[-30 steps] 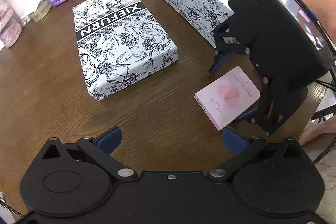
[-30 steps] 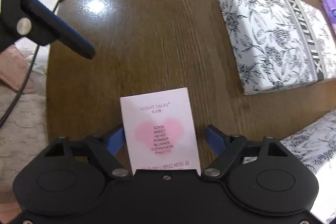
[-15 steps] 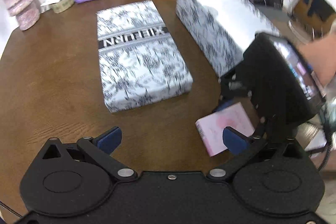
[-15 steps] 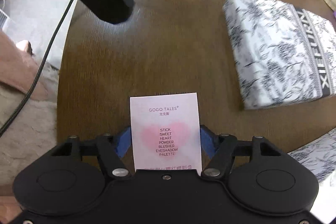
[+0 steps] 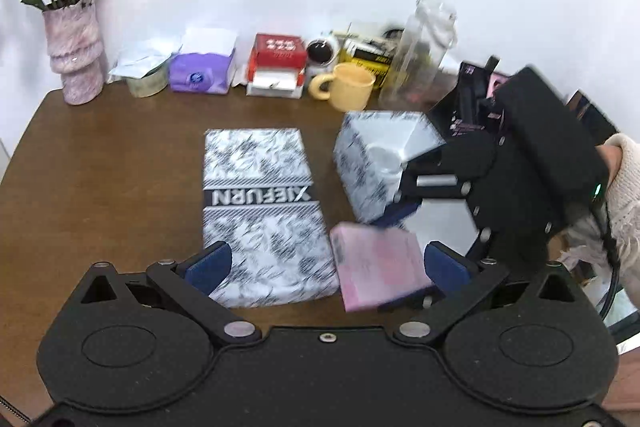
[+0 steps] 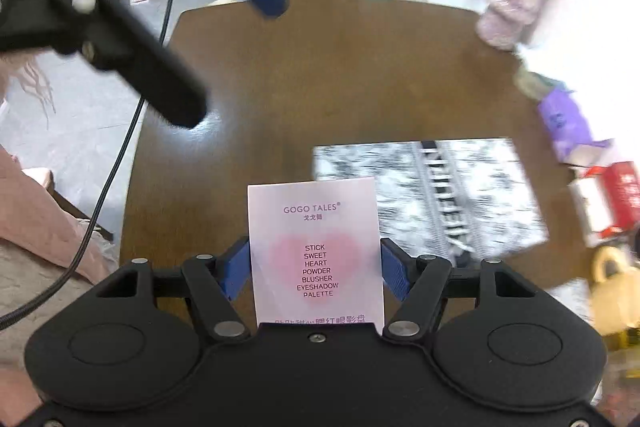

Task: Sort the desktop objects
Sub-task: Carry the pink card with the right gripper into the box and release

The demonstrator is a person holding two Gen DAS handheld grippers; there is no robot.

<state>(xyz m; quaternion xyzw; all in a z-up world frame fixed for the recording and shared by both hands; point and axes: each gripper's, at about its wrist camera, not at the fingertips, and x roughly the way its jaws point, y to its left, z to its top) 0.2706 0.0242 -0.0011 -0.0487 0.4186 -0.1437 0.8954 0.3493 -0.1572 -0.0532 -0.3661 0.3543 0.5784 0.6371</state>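
A pink eyeshadow palette box point(image 6: 316, 247) printed "GOGO TALES" is clamped flat between the blue pads of my right gripper point(image 6: 316, 263), which is shut on it and holds it above the brown table point(image 6: 340, 87). In the left wrist view the same pink box point(image 5: 376, 267) hangs blurred just in front of the open floral box point(image 5: 384, 155). My left gripper point(image 5: 326, 265) is open with nothing between its fingers, hovering over the near end of the floral XIEFURN lid point(image 5: 260, 203).
Along the back wall stand a pink vase of roses point(image 5: 76, 59), a purple tissue pack point(image 5: 202, 71), a red-and-white box point(image 5: 276, 63), a yellow mug point(image 5: 348, 91) and a clear jar point(image 5: 424, 55). A sleeve point(image 5: 624, 179) shows at right.
My right gripper closed on the pink box and lifted it off the table. My left gripper rose and tilted up, so the back wall now shows.
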